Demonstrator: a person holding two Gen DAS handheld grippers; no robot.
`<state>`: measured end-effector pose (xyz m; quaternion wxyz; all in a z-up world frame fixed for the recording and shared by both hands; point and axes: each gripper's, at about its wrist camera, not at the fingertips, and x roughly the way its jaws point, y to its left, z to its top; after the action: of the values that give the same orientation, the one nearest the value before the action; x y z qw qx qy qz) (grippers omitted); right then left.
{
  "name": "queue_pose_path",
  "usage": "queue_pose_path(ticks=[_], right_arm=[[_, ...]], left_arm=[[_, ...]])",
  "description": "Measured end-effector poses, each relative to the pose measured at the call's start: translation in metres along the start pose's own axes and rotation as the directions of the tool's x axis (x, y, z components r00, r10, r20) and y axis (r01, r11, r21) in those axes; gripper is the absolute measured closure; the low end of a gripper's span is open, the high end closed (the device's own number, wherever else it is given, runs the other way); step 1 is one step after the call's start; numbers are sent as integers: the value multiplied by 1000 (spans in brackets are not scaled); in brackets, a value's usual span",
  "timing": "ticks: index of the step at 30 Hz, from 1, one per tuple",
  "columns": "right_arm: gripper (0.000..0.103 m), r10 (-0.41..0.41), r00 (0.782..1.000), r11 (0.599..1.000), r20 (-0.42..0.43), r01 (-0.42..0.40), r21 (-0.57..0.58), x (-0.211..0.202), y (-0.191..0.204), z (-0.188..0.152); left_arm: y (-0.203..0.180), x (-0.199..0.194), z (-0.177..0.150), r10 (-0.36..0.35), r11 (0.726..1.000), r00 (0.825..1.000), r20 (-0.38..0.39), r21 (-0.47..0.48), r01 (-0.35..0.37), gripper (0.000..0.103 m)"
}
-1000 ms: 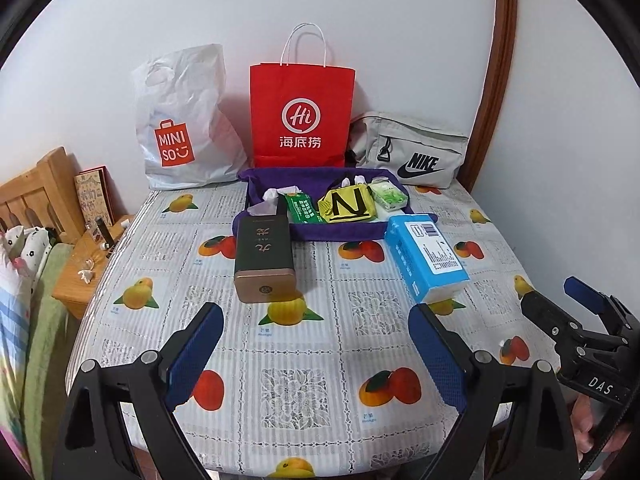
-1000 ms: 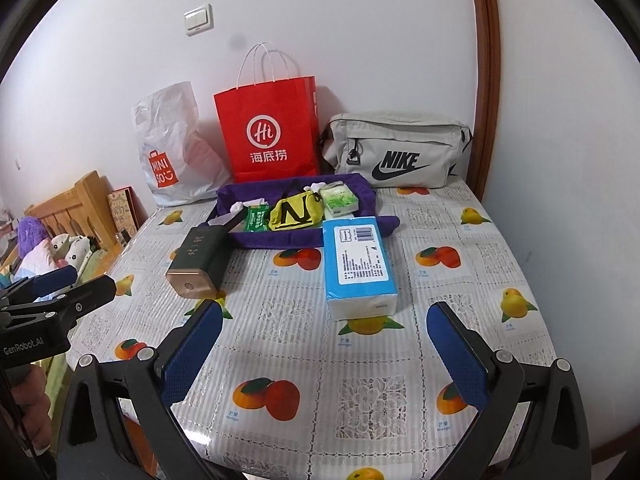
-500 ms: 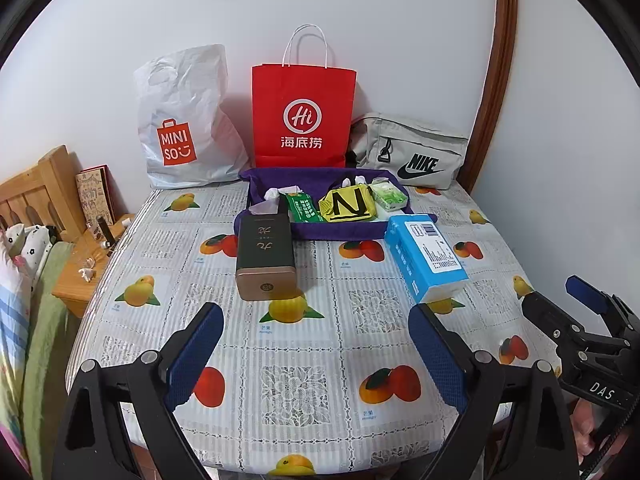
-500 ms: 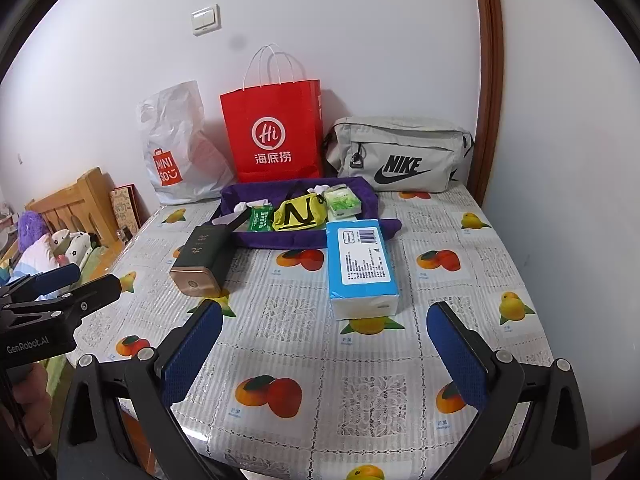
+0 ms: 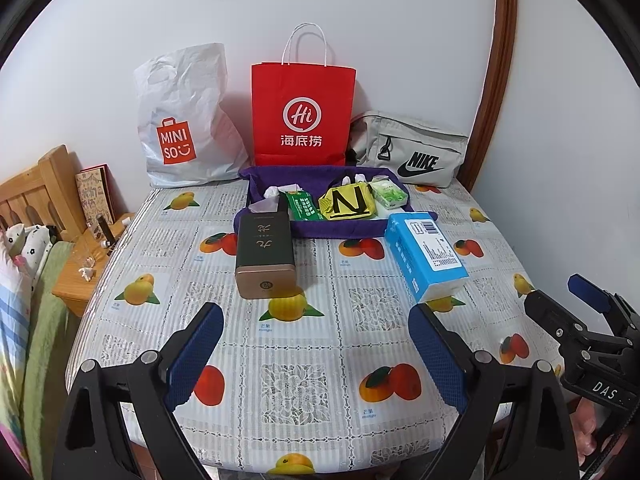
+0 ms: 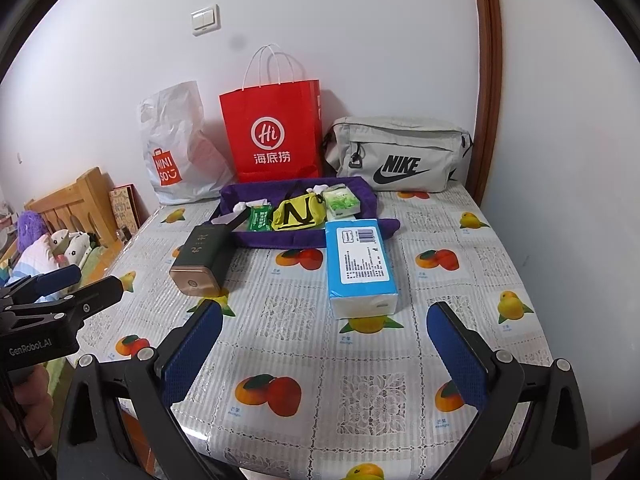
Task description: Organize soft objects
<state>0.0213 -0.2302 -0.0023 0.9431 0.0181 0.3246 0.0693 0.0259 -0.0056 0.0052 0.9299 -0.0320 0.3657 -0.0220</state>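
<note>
A purple cloth tray sits mid-table and holds a yellow pouch, a green wipes pack, a pale green tissue pack and white scraps. In front of it lie a blue tissue pack and a dark green box. My left gripper is open above the near table edge, short of the box. My right gripper is open too, just short of the blue pack. Both hold nothing.
A white plastic bag, a red paper bag and a grey waist bag line the wall behind the tray. The fruit-print tablecloth covers the table. A wooden bed frame and nightstand stand to the left.
Both grippers have risen or tilted slightly, so the table contents sit a little lower in view. Nothing on the table has moved.
</note>
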Motion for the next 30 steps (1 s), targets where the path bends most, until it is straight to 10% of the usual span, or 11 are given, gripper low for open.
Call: queue_pose_path(ticks=[30], right_arm=[[2,-1,1000,1000,1,1,7,-2,-1,1]], left_arm=[[0,-1,0,-2,1000,1000,1,1,2,9]])
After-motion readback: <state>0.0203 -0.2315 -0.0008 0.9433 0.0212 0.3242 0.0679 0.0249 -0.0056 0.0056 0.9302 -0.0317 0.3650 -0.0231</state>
